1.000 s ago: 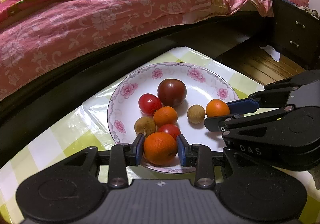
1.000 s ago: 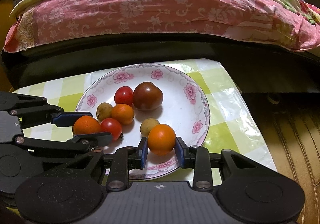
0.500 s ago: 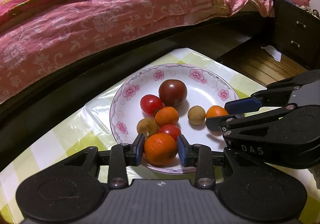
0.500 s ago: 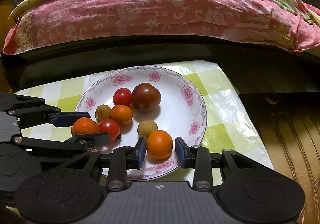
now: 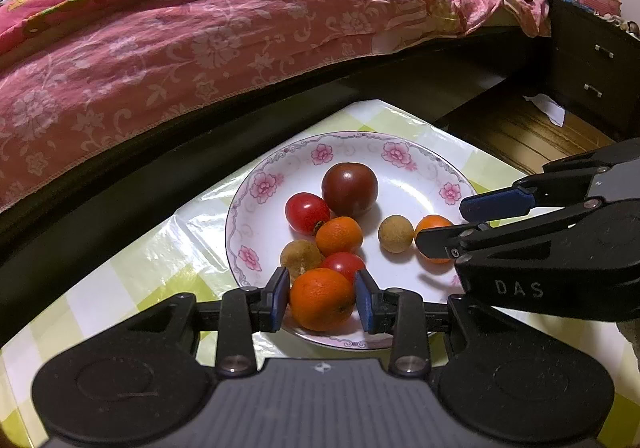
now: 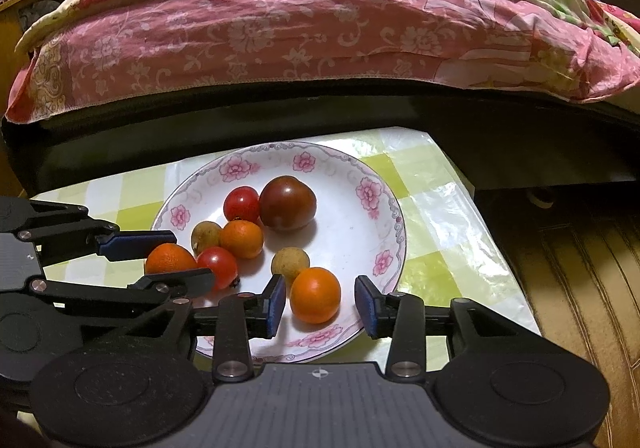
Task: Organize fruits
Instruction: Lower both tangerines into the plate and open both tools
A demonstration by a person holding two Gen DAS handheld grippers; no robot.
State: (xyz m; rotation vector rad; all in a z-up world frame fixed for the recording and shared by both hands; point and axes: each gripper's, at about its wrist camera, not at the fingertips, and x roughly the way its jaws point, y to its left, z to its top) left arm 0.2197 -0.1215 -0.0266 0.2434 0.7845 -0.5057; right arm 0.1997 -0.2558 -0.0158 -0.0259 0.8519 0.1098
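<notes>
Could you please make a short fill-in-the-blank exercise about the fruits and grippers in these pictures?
1. All the fruits lie on a white plate with ____ flowers on its rim.
2. The largest fruit is the dark ____.
3. The left gripper brackets an ____.
4. The right gripper has its jaws ____ around another orange, with gaps on both sides.

Missing words: pink; tomato; orange; open

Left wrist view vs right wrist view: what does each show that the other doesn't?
Left wrist only: dark drawer cabinet, white paper scrap on the floor, left gripper pads against its orange.
Right wrist only: clear gaps between the right gripper pads and its orange.
Both: floral plate, dark tomato, pink bedspread.
</notes>
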